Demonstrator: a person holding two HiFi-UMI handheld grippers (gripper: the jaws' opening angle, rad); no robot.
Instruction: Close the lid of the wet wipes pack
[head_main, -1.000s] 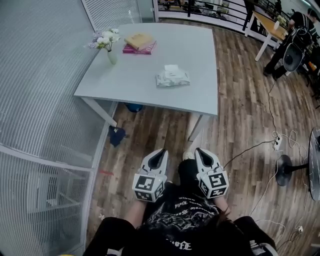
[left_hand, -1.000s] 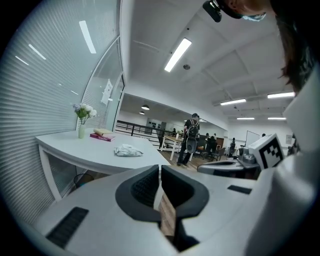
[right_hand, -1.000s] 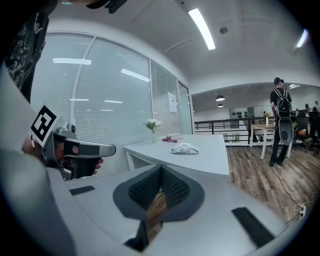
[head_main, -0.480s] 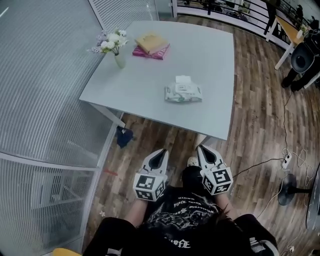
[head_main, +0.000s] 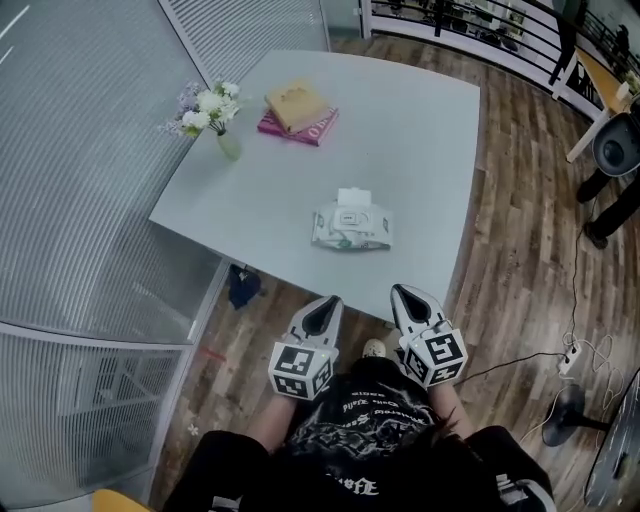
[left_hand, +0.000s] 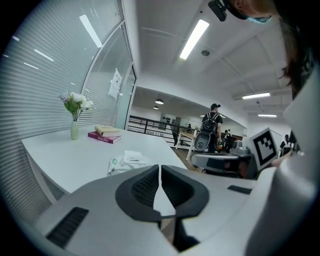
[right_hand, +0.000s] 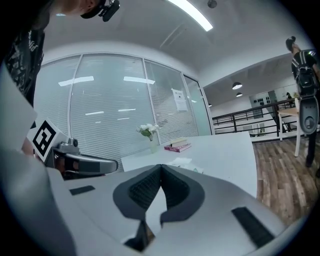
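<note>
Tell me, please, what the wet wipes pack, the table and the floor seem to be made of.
Wet wipes pack: likely soft plastic film; the white wrapper looks crinkled.
Table: smooth matte pale top, laminate or painted board.
Floor: brown planks with visible grain; wood or wood-look vinyl.

White table on wood-plank floor, slatted glass wall at left, black railing beyond, ceiling strip lights
</note>
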